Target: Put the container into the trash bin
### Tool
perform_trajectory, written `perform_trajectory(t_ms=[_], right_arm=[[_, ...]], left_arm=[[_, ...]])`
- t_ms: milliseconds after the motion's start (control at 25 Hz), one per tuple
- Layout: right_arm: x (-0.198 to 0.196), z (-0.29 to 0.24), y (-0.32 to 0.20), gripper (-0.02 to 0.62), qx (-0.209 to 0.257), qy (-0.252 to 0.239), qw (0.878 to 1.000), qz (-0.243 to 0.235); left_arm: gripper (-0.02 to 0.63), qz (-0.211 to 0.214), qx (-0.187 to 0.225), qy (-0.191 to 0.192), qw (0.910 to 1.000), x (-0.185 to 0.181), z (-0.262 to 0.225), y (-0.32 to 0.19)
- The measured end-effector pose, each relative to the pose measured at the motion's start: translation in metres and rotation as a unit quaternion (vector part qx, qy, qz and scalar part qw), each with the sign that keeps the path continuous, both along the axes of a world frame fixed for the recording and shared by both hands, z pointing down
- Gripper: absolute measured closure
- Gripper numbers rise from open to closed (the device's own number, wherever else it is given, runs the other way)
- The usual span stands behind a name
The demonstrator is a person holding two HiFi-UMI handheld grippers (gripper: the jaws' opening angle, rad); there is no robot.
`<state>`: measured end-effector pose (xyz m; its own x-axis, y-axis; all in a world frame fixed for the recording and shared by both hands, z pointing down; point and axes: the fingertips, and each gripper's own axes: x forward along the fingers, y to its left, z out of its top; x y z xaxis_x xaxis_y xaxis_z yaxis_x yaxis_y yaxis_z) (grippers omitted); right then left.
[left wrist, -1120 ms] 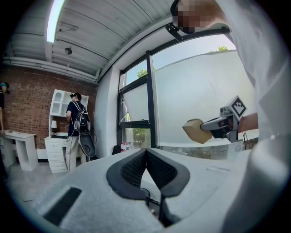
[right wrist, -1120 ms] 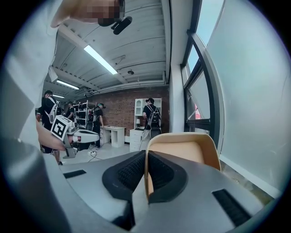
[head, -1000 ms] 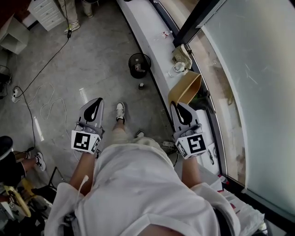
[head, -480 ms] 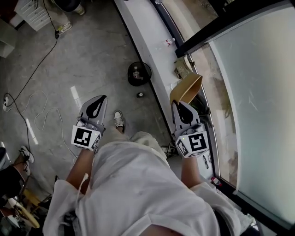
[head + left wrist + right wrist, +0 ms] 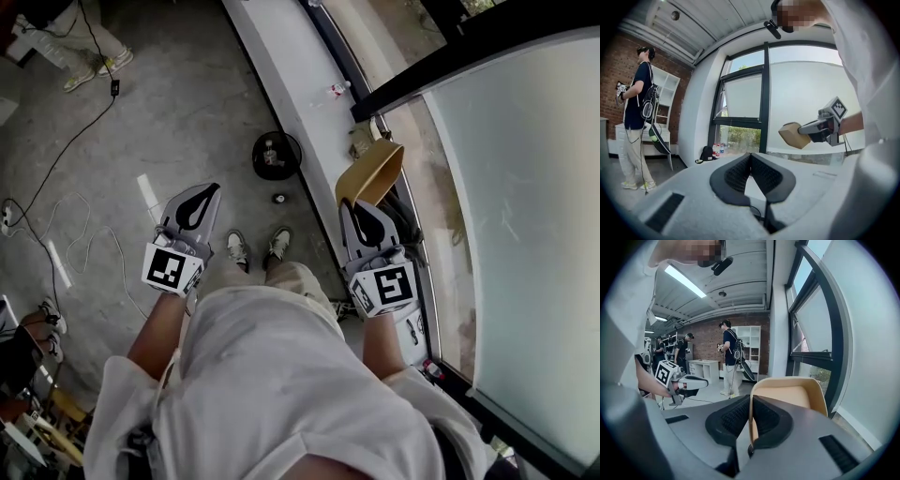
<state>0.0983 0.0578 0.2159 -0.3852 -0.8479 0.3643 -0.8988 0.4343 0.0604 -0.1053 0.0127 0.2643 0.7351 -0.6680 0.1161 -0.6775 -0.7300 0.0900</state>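
Observation:
A tan paper container (image 5: 372, 172) hangs over the white window ledge (image 5: 292, 70), with my right gripper (image 5: 354, 208) shut on one wall of it. In the right gripper view that thin wall (image 5: 751, 401) is pinched between the black pads and the open container (image 5: 794, 397) faces up. A round black trash bin (image 5: 277, 155) stands on the floor against the ledge, ahead and between my two grippers. My left gripper (image 5: 204, 192) is held out over the floor, shut with nothing in it (image 5: 750, 154). It sees the container (image 5: 794, 135) off to its right.
Cables (image 5: 56, 159) trail over the grey floor at the left. A small dark object (image 5: 278, 198) lies just before the bin. Small litter (image 5: 336, 90) sits on the ledge. Other people (image 5: 731, 359) stand near white shelving. A glass window wall (image 5: 525, 216) runs along the right.
The person has walked forward along the ledge, both grippers moving with them. The bin has come nearer in the head view. The container stays in the right gripper.

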Motion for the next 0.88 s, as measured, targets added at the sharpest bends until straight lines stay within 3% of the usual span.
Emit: perform_trajectory(t_ms=[280,600,880], right_arm=[[0.024,0.01,-0.033,0.578,-0.005,-0.001,1.0,-0.029],[0.043,0.057,-0.062,0.578,-0.04,0.01,0.998,-0.043],[0.036,0.141,-0.077,0.578,-0.098,0.045,0.99,-0.088]], left_arm=[[0.589,-0.009,-0.002,-0.026,0.9996,0.027,-0.008,-0.013],[0.591,-0.027,0.006,-0.045,0.9986,0.037,0.004,-0.051],[0.59,-0.011,-0.051,-0.054,0.9972,0.051,0.066,-0.058]])
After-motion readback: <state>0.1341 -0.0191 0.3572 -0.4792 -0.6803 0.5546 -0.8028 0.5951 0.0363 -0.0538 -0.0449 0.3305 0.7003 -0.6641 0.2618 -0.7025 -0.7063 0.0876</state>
